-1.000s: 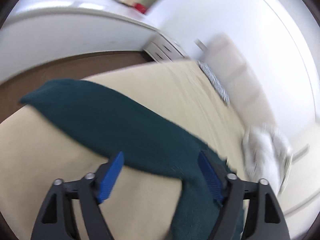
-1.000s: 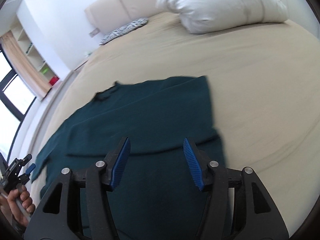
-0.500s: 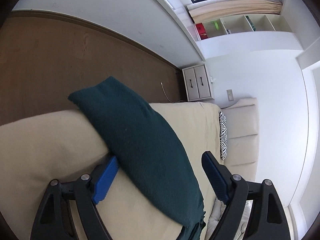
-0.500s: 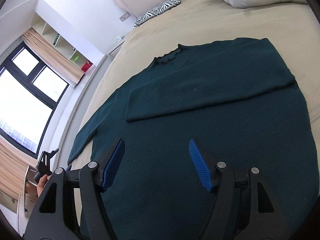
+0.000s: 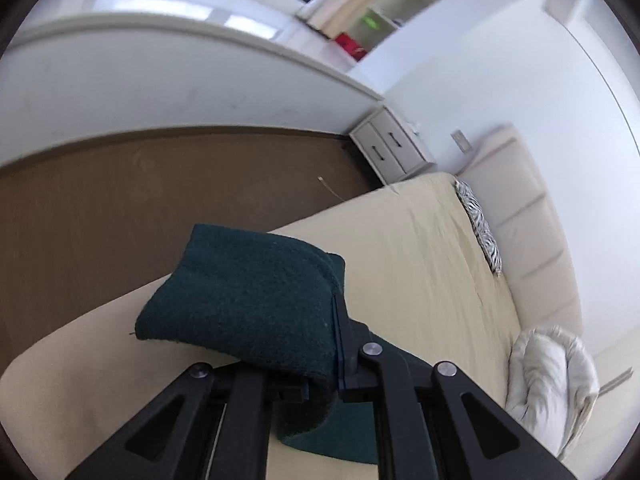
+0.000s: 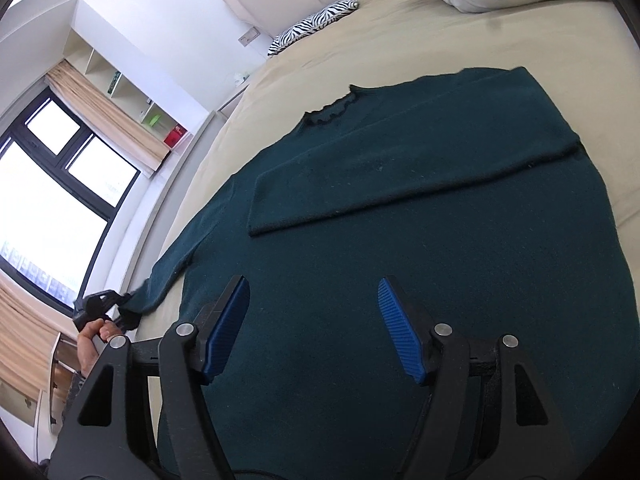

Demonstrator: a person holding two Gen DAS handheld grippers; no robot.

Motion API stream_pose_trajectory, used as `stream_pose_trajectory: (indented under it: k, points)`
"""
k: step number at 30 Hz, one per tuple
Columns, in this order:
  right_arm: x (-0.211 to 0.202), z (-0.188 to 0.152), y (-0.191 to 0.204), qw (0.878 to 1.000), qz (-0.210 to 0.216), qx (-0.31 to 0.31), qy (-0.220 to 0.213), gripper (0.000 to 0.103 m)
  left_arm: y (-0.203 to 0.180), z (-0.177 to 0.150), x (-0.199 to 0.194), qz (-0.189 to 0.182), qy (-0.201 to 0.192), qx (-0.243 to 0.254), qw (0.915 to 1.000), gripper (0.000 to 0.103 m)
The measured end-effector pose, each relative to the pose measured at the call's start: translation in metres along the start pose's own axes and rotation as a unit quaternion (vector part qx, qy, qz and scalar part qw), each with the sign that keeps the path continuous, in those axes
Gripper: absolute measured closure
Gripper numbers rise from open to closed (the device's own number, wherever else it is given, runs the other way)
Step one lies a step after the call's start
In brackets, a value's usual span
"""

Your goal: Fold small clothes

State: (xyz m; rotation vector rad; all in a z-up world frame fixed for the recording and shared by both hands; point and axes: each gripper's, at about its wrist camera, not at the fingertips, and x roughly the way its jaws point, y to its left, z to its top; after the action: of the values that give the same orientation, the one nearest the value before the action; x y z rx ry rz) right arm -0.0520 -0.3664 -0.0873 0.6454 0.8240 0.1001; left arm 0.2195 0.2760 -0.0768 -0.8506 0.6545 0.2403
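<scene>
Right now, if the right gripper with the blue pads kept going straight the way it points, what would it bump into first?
Most likely the dark green knitted sweater spread on the beige bed. The open right gripper points down at the sweater's body, with nothing visible between; depth is hard to judge.

Fuzzy matt knit sweater (image 6: 420, 240); smooth beige cloth bedsheet (image 6: 440, 40); ribbed blue plastic pads (image 6: 400, 332); matt brown wood floor (image 5: 140, 200).
</scene>
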Motion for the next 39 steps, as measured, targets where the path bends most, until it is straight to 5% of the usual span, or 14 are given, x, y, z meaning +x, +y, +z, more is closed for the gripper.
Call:
stream_pose_trajectory:
  k: [2,4,6,9,12,14,15,19,23,27,31,33,37,39]
  points:
    - [0.001,0.001,-0.009,1.000,0.000,0.012,-0.003,0.038,-0.054,-0.013,-0.008,-0.006,-0.009,0.089,0.9960,0.094]
    - [-0.003,0.000,-0.017,1.000,0.001,0.022,-0.009,0.038,-0.118,-0.044,-0.013,-0.011,-0.015,0.204,0.9787,0.094]
    - [-0.010,0.000,-0.027,0.999,-0.001,0.034,-0.019,0.038,-0.179,-0.098,-0.016,-0.021,-0.025,0.328,0.9443,0.094]
    - [-0.017,0.004,-0.042,0.998,-0.004,0.050,-0.035,0.038,-0.244,-0.208,-0.014,-0.032,-0.037,0.499,0.8651,0.094]
    - [-0.025,0.007,-0.057,0.997,-0.009,0.066,-0.049,0.038,-0.258,-0.295,0.002,-0.026,-0.039,0.601,0.7979,0.090]
    - [-0.030,0.010,-0.068,0.995,-0.014,0.076,-0.057,0.038,-0.254,-0.331,0.021,-0.013,-0.028,0.637,0.7701,0.089]
    - [-0.032,0.012,-0.074,0.995,-0.018,0.080,-0.059,0.038,-0.249,-0.339,0.028,-0.009,-0.016,0.641,0.7670,0.087]
    - [-0.031,0.016,-0.093,0.993,-0.027,0.097,-0.057,0.038,-0.231,-0.348,0.039,0.010,0.015,0.632,0.7746,0.038]
    - [-0.010,0.027,-0.098,0.993,-0.017,0.107,-0.036,0.032,-0.215,-0.334,0.010,-0.018,0.031,0.606,0.7947,0.021]
    - [0.022,0.041,-0.085,0.994,0.018,0.104,-0.006,0.031,-0.188,-0.313,-0.017,-0.044,0.054,0.566,0.8214,0.021]
    - [0.073,0.059,-0.052,0.995,0.045,0.086,0.039,0.029,-0.157,-0.281,-0.028,-0.052,0.071,0.503,0.8596,0.021]
    - [0.102,0.064,-0.044,0.992,0.031,0.100,0.069,0.027,-0.140,-0.261,-0.031,-0.052,0.075,0.461,0.8827,0.021]
    - [0.130,0.068,-0.030,0.994,0.003,0.081,0.073,0.028,-0.120,-0.233,-0.028,-0.050,0.084,0.401,0.9109,0.021]
    - [0.132,0.067,-0.022,0.995,-0.003,0.072,0.069,0.049,-0.113,-0.225,-0.026,-0.049,0.088,0.379,0.9199,0.021]
